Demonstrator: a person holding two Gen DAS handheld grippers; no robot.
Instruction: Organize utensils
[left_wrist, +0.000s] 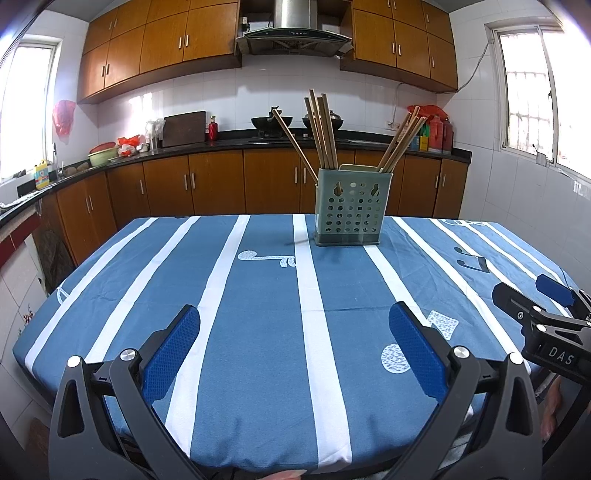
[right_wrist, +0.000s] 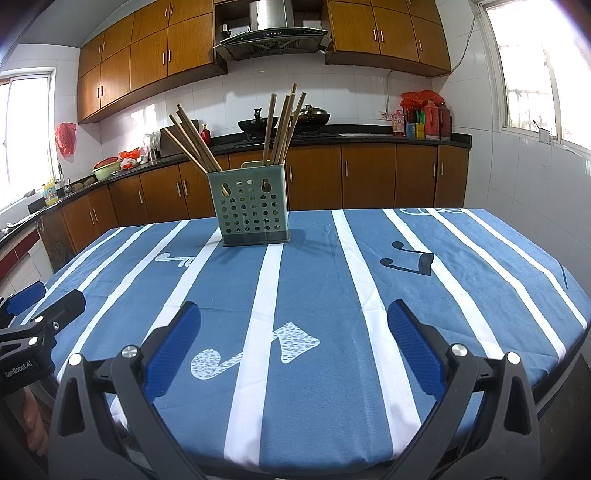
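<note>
Chopsticks (left_wrist: 323, 129) upright in holder (left_wrist: 349, 206) on table (left_wrist: 258, 295); left tongs (left_wrist: 295, 321), right tongs (right_wrist: 295, 321) both apart, empty.

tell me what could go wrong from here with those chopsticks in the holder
The chopsticks lean apart in loose bunches, so gripping one may drag its neighbours. The green holder stands free on the tablecloth and could tip or slide if pulled sideways. Left gripper and right gripper hang open side by side and might collide reaching in.
</note>
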